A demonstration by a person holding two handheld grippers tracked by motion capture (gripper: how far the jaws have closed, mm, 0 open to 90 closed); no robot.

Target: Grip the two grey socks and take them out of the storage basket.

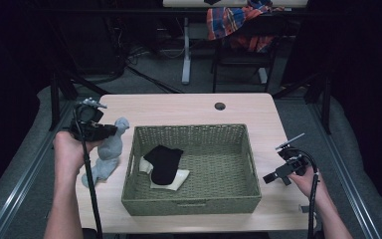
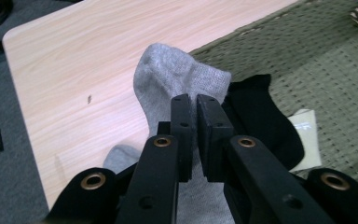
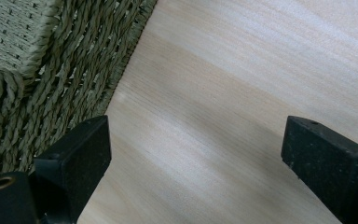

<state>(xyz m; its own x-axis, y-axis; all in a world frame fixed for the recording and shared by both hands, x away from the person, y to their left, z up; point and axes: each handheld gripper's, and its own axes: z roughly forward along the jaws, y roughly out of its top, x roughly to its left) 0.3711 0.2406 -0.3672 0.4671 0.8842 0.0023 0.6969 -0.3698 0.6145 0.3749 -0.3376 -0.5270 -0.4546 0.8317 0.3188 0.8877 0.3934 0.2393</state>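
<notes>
Grey sock pinched by left hand-held gripper beside basket rim.

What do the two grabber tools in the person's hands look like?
Both are black. The left gripper has a grey three-cornered plate on top and a black cable trailing down. Its jaws are flat black blocks on arms with brass-coloured rivets. The right gripper has a thin bar on top and a looping black cable. The forearms are bare, no sleeves.

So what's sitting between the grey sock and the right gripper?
The woven basket, holding a black sock on a cream one, separates grey sock from right gripper, per the high view.
</notes>
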